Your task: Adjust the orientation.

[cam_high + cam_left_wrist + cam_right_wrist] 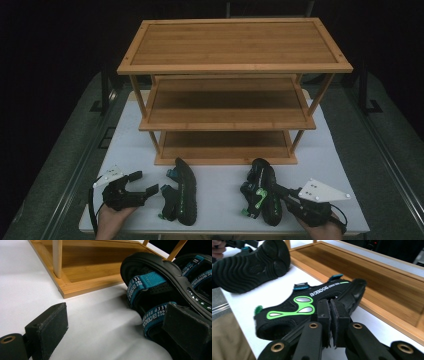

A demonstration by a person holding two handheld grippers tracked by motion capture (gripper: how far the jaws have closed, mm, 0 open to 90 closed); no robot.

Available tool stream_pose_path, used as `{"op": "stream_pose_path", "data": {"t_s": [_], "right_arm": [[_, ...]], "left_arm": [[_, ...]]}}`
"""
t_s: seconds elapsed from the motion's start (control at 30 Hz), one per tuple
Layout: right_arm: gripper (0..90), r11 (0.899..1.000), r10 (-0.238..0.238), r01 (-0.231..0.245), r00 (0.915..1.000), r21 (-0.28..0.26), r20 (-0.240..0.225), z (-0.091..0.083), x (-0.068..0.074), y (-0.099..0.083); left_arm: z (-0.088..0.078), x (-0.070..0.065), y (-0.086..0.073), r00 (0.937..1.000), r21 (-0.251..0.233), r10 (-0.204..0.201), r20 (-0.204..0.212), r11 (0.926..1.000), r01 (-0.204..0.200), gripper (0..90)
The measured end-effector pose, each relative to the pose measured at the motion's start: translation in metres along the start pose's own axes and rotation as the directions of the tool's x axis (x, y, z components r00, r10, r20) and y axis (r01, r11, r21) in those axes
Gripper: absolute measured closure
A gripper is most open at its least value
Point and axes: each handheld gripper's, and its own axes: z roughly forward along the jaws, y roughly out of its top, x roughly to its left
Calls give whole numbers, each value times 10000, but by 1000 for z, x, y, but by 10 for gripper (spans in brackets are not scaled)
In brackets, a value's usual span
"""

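- The wooden shoe rack stands at the far side of the tabletop; its three shelves are all bare, so no shoe has been put away yet.
- The left sandal lies on its side in front of the rack, near the bottom shelf but not touching it. It is not gripped yet.
- The right sandal lies on the tabletop too, well apart from the first and just short of the rack.
- The right claw looks pressed together on the heel part of the right sandal, so I judge this shoe as grasped but not yet lifted.
- The left claw is spread wide; in the left gripper view one pad sits just beside the blue straps of the left sandal, the other pad stands well away over bare tabletop.
- Left to do, as I judge it: close on the left sandal and set both on a shelf.
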Motion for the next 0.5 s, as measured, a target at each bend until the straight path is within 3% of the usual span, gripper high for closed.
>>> {"op": "stream_pose_path", "data": {"t_s": [0.1,0.5], "right_arm": [[866,9998,174,-174,9998,58,104,-2,-4,-2],[867,9996,122,-133,9989,244,446,-4,-6,-3]], "left_arm": [[0,0,0,10000,5,-4,19,10000,4,53],[0,-1,0,10000,9,6,33,10000,-6,53]]}}
